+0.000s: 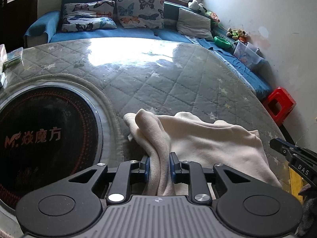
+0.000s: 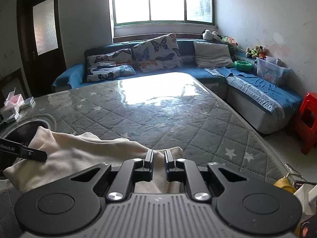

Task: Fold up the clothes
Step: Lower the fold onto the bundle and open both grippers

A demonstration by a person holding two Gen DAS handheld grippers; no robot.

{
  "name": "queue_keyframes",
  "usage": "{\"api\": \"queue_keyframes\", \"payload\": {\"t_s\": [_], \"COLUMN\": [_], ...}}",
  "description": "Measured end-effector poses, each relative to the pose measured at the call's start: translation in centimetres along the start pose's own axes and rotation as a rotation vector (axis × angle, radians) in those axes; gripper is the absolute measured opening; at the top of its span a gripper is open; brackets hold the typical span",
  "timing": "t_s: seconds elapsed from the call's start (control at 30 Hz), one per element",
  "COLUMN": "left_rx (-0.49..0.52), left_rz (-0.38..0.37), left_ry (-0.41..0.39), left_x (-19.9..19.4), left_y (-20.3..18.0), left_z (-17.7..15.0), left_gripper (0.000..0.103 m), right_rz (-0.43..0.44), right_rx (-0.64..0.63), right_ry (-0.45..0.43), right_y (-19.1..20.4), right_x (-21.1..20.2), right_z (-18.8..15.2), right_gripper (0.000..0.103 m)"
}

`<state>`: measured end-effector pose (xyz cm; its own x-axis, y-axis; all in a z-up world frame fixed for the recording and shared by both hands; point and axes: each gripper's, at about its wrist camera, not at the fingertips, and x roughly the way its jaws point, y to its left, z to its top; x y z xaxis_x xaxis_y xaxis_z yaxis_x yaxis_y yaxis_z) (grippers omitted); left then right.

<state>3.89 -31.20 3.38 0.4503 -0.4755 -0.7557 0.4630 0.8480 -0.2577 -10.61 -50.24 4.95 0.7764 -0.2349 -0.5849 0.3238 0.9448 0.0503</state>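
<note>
The cream garment (image 1: pixel 208 138) lies bunched on the near part of the quilted grey table (image 1: pixel 158 75), just beside the round black cooktop (image 1: pixel 47 136) set into it. It is a soft, fleecy fabric, plain and pale, with rounded folds and no sharp creases; one thick roll of it rises toward the cooktop, and the rest spreads flat toward the table's near edge. What kind of garment it is cannot be told from here.

The left tool (image 1: pixel 159 163) is clamped on that thick roll, its blue pads pressed against a doubled layer of cloth. The right tool (image 2: pixel 158 158) has its pads close together around a thin edge of the same cloth at the other end, and appears to pinch it. Holding the cloth at two separate ends likely lets the person spread it taut or lay one part over another, so this looks like the placing part of a fold. Both tools are low, near the table.

Beyond the table stands a blue sofa (image 2: pixel 198 73) with butterfly cushions (image 2: pixel 156 51) under a bright window (image 2: pixel 162 2), and a red stool (image 2: pixel 309 123) by the wall.
</note>
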Motion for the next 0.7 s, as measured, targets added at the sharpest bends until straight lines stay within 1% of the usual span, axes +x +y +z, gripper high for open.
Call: {"api": "queue_keyframes", "payload": {"t_s": [0.13, 0.17, 0.2, 0.23, 0.27, 0.3, 0.37, 0.4, 0.43, 0.53, 0.57, 0.6, 0.67, 0.7], "left_rx": [0.009, 0.007, 0.005, 0.004, 0.005, 0.006, 0.009, 0.013, 0.020, 0.044, 0.053, 0.060, 0.077, 0.086], "left_rz": [0.011, 0.015, 0.019, 0.022, 0.026, 0.029, 0.038, 0.043, 0.047, 0.052, 0.053, 0.054, 0.053, 0.051], "left_ry": [0.000, 0.000, 0.000, 0.001, 0.002, 0.003, 0.001, -0.001, -0.002, -0.010, -0.014, -0.018, -0.023, -0.024], "left_x": [-0.1, -0.2, -0.2, -0.2, -0.2, -0.2, -0.3, -0.3, -0.4, -0.6, -0.7, -0.8, -1.0, -1.0], "left_y": [-0.1, 0.0, 0.1, 0.2, 0.3, 0.5, 0.6, 0.7, 0.7, 0.6, 0.5, 0.4, 0.3, 0.2], "left_z": [-0.2, -0.3, -0.3, -0.4, -0.5, -0.6, -0.8, -0.9, -1.0, -1.4, -1.6, -1.7, -2.1, -2.3], "left_gripper": [0.029, 0.036, 0.038, 0.038, 0.039, 0.042, 0.046, 0.048, 0.050, 0.053, 0.056, 0.058, 0.059, 0.061], "right_rz": [0.016, 0.021, 0.027, 0.032, 0.038, 0.044, 0.056, 0.063, 0.071, 0.093, 0.097, 0.102, 0.111, 0.115], "right_rx": [-0.012, -0.016, -0.021, -0.023, -0.028, -0.033, -0.045, -0.048, -0.054, -0.070, -0.072, -0.074, -0.078, -0.082], "right_ry": [0.001, 0.002, 0.003, 0.004, 0.005, 0.006, 0.013, 0.018, 0.022, 0.034, 0.038, 0.045, 0.055, 0.059], "right_y": [0.6, 0.8, 1.1, 1.3, 1.6, 1.9, 2.6, 2.8, 3.1, 4.0, 4.2, 4.5, 4.9, 5.2], "right_x": [0.0, 0.1, 0.1, 0.2, 0.2, 0.3, 0.5, 0.6, 0.6, 0.9, 1.0, 1.2, 1.4, 1.4], "right_z": [-0.2, -0.2, -0.2, -0.3, -0.3, -0.4, -0.6, -0.7, -0.8, -1.2, -1.3, -1.6, -1.9, -2.1], "right_gripper": [0.012, 0.013, 0.020, 0.034, 0.041, 0.045, 0.045, 0.049, 0.055, 0.064, 0.066, 0.071, 0.073, 0.076]}}
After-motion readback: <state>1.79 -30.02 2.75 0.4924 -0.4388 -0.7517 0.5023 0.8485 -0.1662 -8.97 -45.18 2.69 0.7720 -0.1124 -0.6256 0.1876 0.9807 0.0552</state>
